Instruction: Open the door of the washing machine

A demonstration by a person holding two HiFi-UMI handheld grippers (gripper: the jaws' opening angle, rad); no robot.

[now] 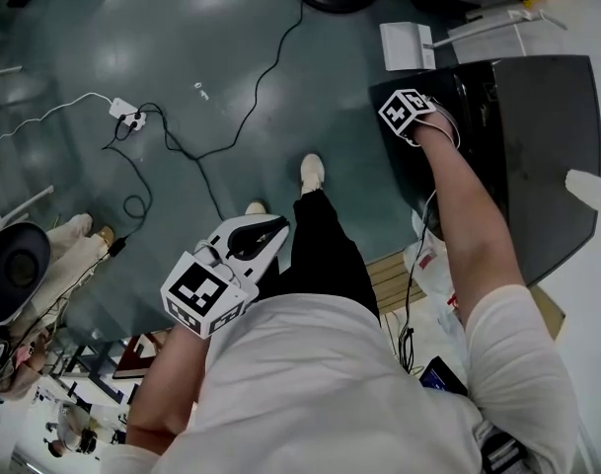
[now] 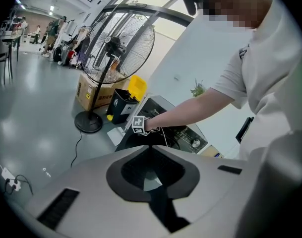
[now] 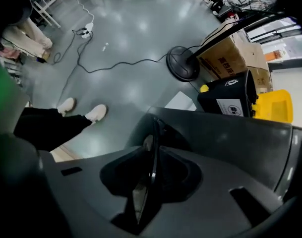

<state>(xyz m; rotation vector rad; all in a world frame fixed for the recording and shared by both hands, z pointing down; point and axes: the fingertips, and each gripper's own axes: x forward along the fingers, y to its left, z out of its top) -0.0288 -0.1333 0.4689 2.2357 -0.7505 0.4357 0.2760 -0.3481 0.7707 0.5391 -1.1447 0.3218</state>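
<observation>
The washing machine (image 1: 542, 156) is a dark top-loader at the right of the head view, with its knobs (image 2: 193, 143) showing in the left gripper view. My right gripper (image 1: 409, 118) reaches down to the front rim of its lid (image 3: 230, 133). In the right gripper view the lid's thin dark edge (image 3: 153, 140) runs between the jaws of the right gripper (image 3: 151, 157), which are closed against it. My left gripper (image 1: 265, 233) hangs beside my hip, away from the machine. The left gripper (image 2: 150, 155) is shut with nothing in it.
A tall floor fan (image 2: 113, 48) stands beyond the machine, next to a black and yellow bin (image 3: 235, 100) and a cardboard box (image 2: 91, 94). Cables and a power strip (image 1: 128, 115) lie on the grey floor. My shoes (image 1: 312, 172) stand just left of the machine.
</observation>
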